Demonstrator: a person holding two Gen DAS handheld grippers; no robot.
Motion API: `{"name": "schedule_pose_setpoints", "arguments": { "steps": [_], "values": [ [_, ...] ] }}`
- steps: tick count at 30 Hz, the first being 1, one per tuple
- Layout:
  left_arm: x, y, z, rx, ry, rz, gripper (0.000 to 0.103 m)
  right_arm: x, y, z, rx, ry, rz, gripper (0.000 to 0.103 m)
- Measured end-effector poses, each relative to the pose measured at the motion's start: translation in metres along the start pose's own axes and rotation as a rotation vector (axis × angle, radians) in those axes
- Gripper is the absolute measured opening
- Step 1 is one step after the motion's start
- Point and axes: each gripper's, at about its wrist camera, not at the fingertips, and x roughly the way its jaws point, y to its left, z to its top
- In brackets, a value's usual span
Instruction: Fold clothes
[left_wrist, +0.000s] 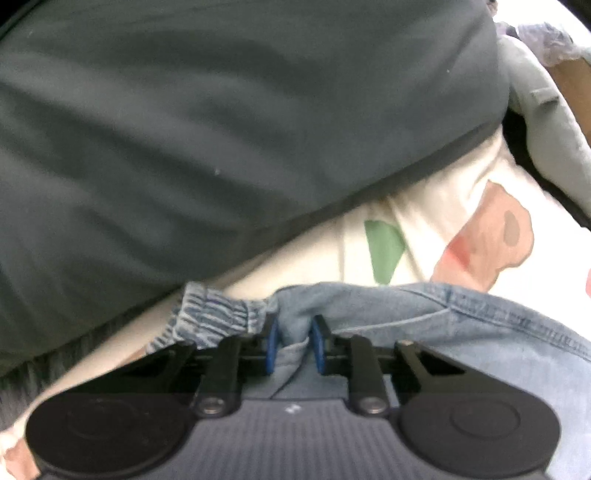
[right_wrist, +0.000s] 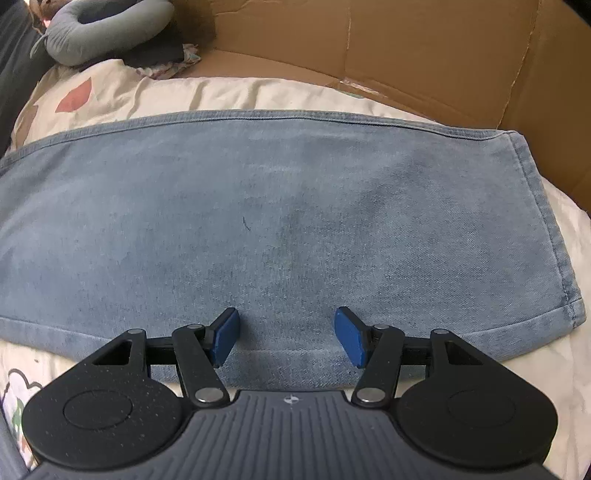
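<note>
The left hand-held gripper (left_wrist: 293, 341) pinches a bunch of the jeans (right_wrist: 258, 221) at the elastic waistband (left_wrist: 212, 314), likely to lift it for folding. The right hand-held gripper (right_wrist: 287, 338) hangs wide over the leg, flat on the bed (right_wrist: 207, 94).

Left wrist view: mounted behind the left gripper (left_wrist: 293, 343), looking forward and steeply down along its fingers, pressed very close to the gathered waistband end of the jeans (left_wrist: 424, 317) — so close that dark grey fabric (left_wrist: 221, 129) fills the upper frame.

Right wrist view: set behind the right gripper (right_wrist: 287, 338), likewise tilted down, hovering low over a flat leg of the jeans (right_wrist: 277, 206), facing towards a cardboard box wall (right_wrist: 406, 48).

Shared between both — the jeans, the cream patterned bedding (left_wrist: 443, 206) (right_wrist: 110, 92) and a grey curved cushion (left_wrist: 546, 122) (right_wrist: 107, 33).
</note>
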Motion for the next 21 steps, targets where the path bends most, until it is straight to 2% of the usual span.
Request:
{"name": "schedule_pose_setpoints", "arguments": {
  "steps": [10, 16, 21],
  "values": [
    [0.015, 0.0, 0.012, 0.03, 0.015, 0.005, 0.023, 0.002, 0.0, -0.001, -0.021, 0.0, -0.005, 0.064],
    [0.028, -0.001, 0.024, 0.0, 0.004, 0.026, 0.015, 0.007, 0.002, 0.006, -0.016, 0.02, -0.013, 0.068],
    [0.02, -0.011, 0.027, 0.064, 0.011, 0.063, 0.014, 0.007, -0.001, 0.008, -0.026, 0.028, -0.001, 0.067]
  ]
}}
